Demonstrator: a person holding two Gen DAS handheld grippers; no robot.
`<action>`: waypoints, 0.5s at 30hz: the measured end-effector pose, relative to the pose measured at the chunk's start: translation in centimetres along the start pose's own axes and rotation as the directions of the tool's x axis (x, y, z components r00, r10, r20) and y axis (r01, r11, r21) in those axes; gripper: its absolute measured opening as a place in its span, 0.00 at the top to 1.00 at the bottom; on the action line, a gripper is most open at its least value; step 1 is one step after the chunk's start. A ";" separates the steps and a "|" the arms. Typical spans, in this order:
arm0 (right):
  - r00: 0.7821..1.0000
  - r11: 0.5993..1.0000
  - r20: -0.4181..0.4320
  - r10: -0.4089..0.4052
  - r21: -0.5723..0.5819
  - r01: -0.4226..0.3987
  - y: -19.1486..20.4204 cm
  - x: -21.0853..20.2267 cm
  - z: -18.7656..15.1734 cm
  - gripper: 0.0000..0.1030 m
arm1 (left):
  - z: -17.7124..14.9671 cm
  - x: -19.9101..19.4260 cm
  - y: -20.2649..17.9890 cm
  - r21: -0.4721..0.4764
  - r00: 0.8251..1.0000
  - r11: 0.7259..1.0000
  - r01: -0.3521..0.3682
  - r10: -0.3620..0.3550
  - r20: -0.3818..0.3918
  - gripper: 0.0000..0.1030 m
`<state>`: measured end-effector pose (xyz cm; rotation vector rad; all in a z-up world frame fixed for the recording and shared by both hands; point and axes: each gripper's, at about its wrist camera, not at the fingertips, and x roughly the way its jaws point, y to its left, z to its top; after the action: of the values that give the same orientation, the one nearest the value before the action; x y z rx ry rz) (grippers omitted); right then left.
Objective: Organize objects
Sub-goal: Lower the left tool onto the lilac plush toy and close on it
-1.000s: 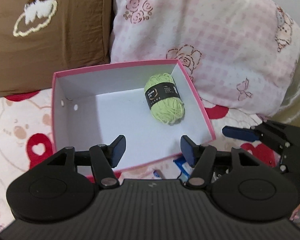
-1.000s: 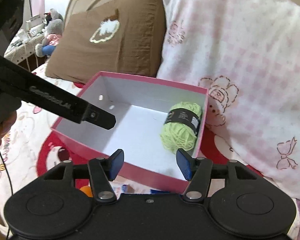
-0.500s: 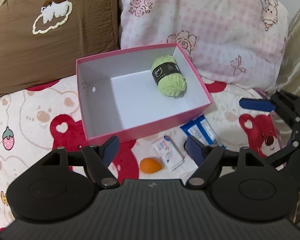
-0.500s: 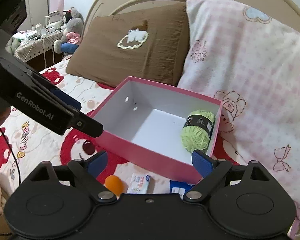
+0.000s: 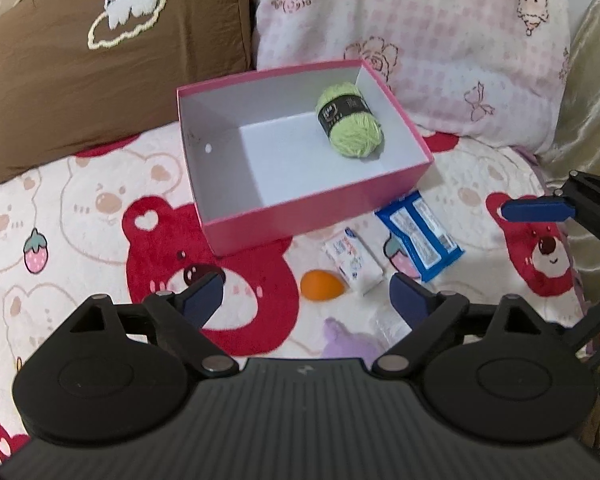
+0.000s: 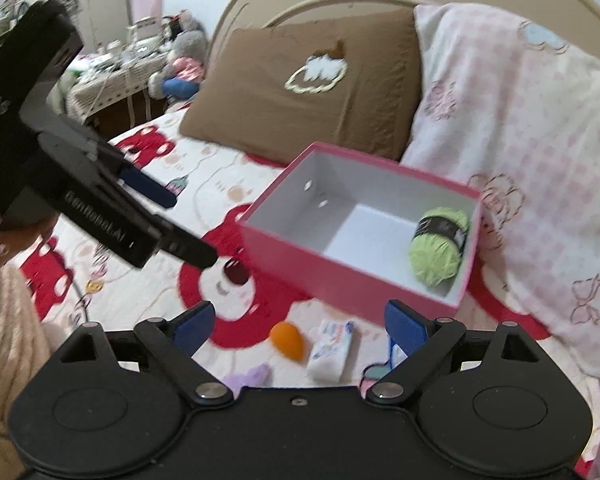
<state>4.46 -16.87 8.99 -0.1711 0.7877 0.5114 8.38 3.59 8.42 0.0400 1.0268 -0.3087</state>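
Both grippers have pulled back from the box, yarn inside. Left gripper opening, right gripper released, both empty. Next, probably: the egg before the box; approach straight, close gently.

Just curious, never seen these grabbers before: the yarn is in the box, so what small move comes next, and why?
Probably lower the left gripper, jaws opening and empty, onto the orange egg. It lies loose on the blanket just ahead of those fingers, outside the pink box, where only the yarn sits.
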 end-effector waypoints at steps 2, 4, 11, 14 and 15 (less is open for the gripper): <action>0.999 0.999 -0.018 0.028 -0.020 -0.028 0.5 0.1 -0.5 0.09 | -0.6 0.1 0.0 -0.001 1.000 1.000 0.009 -0.009 -0.009 0.12; 0.998 0.998 -0.032 0.050 -0.038 -0.051 0.9 0.3 -1.0 0.09 | -1.2 0.2 -0.1 0.000 1.000 1.000 0.017 -0.017 -0.019 0.12; 0.990 0.990 -0.074 0.116 -0.074 -0.122 2.5 1.5 -2.5 0.09 | -3.6 1.4 -0.1 -0.022 0.998 0.998 0.051 -0.052 -0.047 0.12; 0.986 0.986 -0.104 0.134 -0.086 -0.143 3.1 2.5 -3.4 0.09 | -4.5 2.4 0.1 -0.057 0.994 0.995 0.079 -0.083 -0.071 0.12; 0.984 0.985 -0.115 0.137 -0.090 -0.148 3.3 2.9 -3.6 0.09 | -4.9 2.8 0.1 -0.065 0.993 0.995 0.082 -0.086 -0.074 0.12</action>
<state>2.22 -14.13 4.53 -0.2358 0.8855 0.6813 5.59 3.88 3.50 -0.0477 1.1159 -0.3541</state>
